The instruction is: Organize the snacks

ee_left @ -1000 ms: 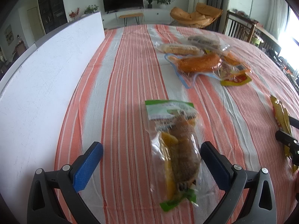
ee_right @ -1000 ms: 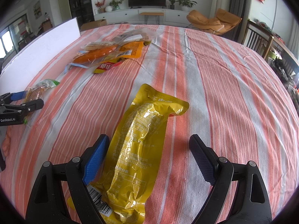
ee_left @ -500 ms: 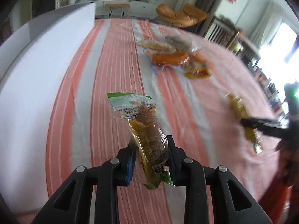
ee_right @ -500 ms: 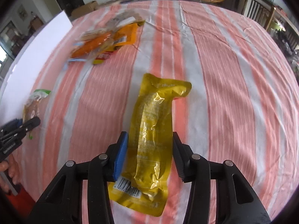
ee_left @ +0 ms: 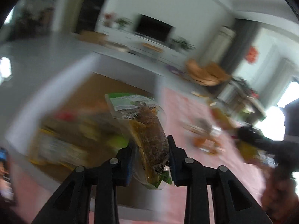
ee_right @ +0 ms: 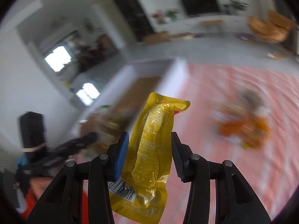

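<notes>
Left wrist view: pinching a clear pack (ee_left: 147, 130) low down in the left gripper (ee_left: 149, 158), with the jaws easing open a little at this moment and the pack between the pads. Holding the pack off the cloth (ee_left: 186, 112), green top pointing away, in front of the open box (ee_left: 130, 69). Showing blurred snacks (ee_left: 61, 149) already lying inside the box. Catching the right gripper (ee_left: 250, 136) at the right edge, too smeared to read its jaws from here. Leaving a loose pile (ee_left: 203, 138) out on the cloth.

Right wrist view: clamping a yellow pack (ee_right: 153, 140) across its middle in the right gripper (ee_right: 149, 149), pads closed against both sides, barcode end hanging below. Carrying it above the cloth (ee_right: 243, 168), with the box (ee_right: 175, 74) ahead and to the left. Showing the left gripper (ee_right: 80, 143) low at the left, blurred. Leaving the orange pile (ee_right: 244, 128) well apart on the right.

Risks, judging from this: letting the clear pack slide out short of the box as the left jaws loosen on slick film; crowding both grippers over one opening and knocking packs together; catching a hanging tail on the box wall and tipping the pack outside.
</notes>
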The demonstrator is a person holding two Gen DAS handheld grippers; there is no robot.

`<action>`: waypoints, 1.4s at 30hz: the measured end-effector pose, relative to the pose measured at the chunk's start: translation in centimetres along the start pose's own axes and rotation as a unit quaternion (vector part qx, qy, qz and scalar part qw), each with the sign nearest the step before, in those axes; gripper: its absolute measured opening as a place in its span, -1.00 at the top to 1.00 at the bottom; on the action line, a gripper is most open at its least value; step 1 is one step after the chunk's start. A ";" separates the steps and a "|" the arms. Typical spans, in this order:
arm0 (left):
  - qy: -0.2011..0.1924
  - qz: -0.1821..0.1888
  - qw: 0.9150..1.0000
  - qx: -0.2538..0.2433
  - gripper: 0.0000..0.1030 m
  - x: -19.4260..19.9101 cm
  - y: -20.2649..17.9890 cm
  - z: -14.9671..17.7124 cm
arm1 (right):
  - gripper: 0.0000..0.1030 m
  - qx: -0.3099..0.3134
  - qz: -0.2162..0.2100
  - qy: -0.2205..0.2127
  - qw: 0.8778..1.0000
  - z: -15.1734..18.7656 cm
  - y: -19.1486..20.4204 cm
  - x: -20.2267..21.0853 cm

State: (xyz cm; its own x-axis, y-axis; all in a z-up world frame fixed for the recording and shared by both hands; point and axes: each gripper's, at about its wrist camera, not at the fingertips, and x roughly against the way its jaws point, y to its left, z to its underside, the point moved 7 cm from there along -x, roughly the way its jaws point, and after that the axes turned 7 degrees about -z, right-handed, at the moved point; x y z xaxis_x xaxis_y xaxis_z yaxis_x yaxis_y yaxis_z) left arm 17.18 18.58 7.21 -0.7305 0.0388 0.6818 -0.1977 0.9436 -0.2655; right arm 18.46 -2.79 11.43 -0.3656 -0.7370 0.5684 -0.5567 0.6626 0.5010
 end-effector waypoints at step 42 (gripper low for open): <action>0.095 -0.028 0.966 -0.240 -1.00 -15.1 -21.0 19.9 | -0.71 -0.047 0.320 0.013 0.946 19.2 -28.5 10.6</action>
State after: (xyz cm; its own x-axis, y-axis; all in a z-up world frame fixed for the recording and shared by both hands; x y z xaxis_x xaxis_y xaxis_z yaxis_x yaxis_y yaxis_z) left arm 19.35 -8.41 -11.08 -0.5855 -0.0010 0.8107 0.1245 0.9880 0.0912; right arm 16.11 -32.12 -9.38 -0.5869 -0.1777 0.7899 -0.1580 0.9820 0.1035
